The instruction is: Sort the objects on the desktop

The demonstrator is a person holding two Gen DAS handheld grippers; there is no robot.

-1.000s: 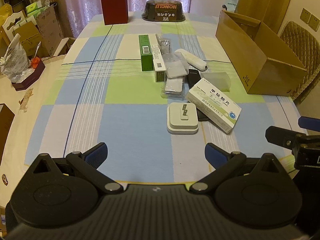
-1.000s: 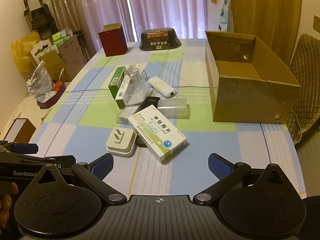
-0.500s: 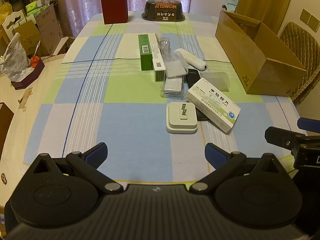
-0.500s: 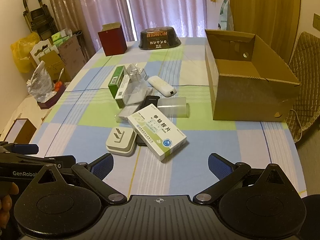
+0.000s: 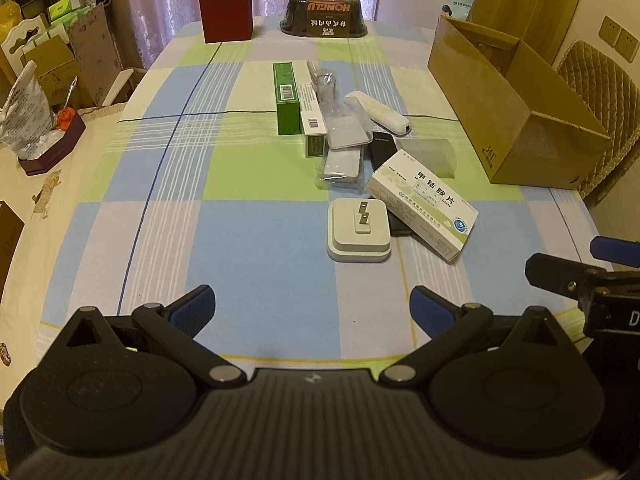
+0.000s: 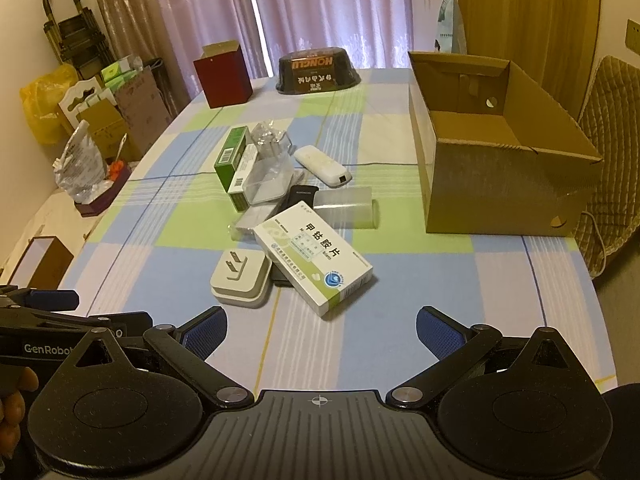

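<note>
Both tools are hovering low over the near edge of the checked tablecloth point(image 5: 248, 240), and nothing is being carried. The left gripper point(image 5: 311, 307) is showing its blue fingers spread wide apart around bare cloth; the right gripper point(image 6: 321, 330) is likewise standing wide, gripping nothing.

The clutter is lying in a loose heap at about 12 o'clock from the right gripper and 1 o'clock from the left one. Nearest is the white plug adapter point(image 6: 240, 278), prongs up, touching the white medicine box point(image 6: 313, 256), which is resting partly on a black flat device point(image 5: 383, 152). Farther back are lying a frosted plastic case point(image 6: 347, 207), a white dongle point(image 6: 322, 165), clear packets and a green carton point(image 5: 286, 102). The open cardboard box point(image 6: 492, 184) is standing at 1 o'clock from the right gripper, apart from the heap, and looks empty as far as its floor is showing.

I judge the sorting is only beginning: the step in hand is choosing and approaching a first item. The next move is probably calling for the right gripper to reach forward, straddle the medicine box across its narrow width, and lift cleanly without dragging the adapter.
</note>
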